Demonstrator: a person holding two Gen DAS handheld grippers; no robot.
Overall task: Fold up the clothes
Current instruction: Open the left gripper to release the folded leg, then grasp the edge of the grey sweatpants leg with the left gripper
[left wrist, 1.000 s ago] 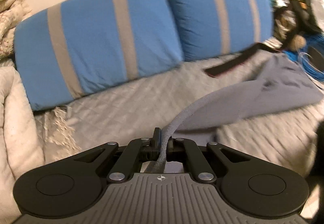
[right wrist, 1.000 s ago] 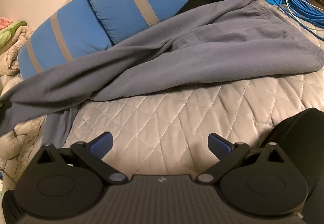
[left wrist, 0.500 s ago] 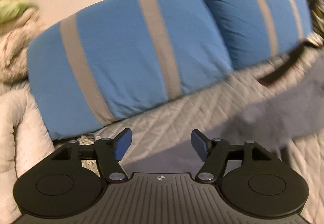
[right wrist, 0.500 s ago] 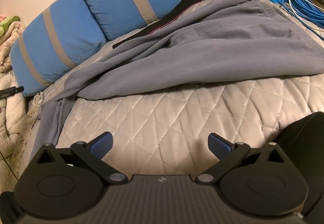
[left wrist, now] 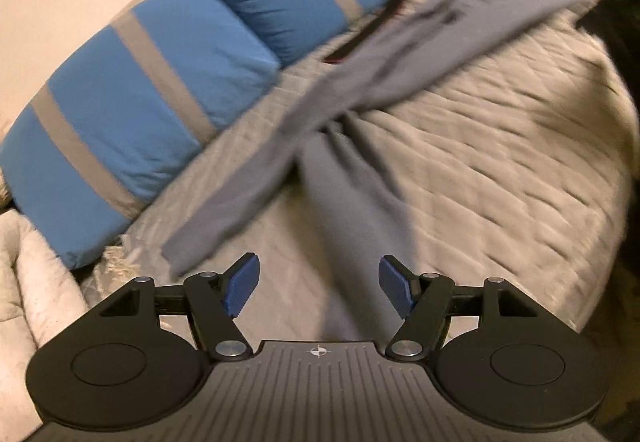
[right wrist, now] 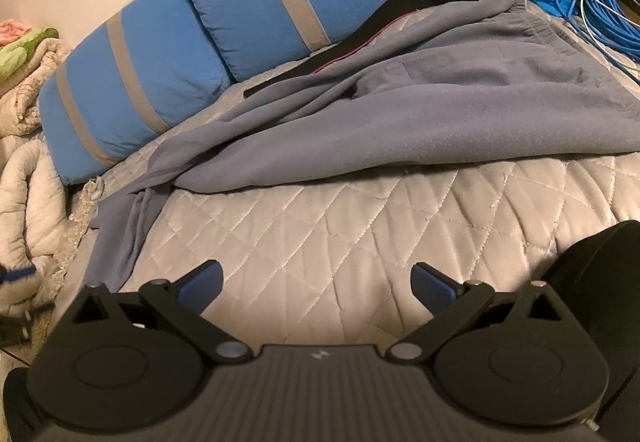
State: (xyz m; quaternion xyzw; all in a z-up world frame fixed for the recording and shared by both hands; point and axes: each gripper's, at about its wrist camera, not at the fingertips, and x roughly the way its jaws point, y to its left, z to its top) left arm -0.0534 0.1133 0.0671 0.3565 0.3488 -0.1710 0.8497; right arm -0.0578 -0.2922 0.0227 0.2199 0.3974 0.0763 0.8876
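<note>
Since a second ago the left gripper (left wrist: 316, 286) has let go of the trouser leg it was pinching; its blue-padded jaws now stand apart with nothing between them, above the near leg of the grey sweatpants (left wrist: 360, 146). In the left wrist view, which is motion-blurred, the two legs lie splayed in a V on the quilted bed cover (left wrist: 500, 162), one running toward the bed's left edge beside the blue striped pillows (left wrist: 132, 94), the other coming straight toward the camera. In the right wrist view the right gripper (right wrist: 316, 286) has kept its place, jaws wide apart and empty over bare quilt near the front edge, while the sweatpants' waistband lies toward the far right corner, close to a tangle of blue cable (right wrist: 600, 2). The fleece looks soft, thick and limp, so it will sag and wrinkle; the satin-like, diamond-stitched cover looks slippery. To fold well, I judge the legs should first be laid one on the other, cuffs matched, gripping near the hem and smoothing before doubling toward the waist.
</note>
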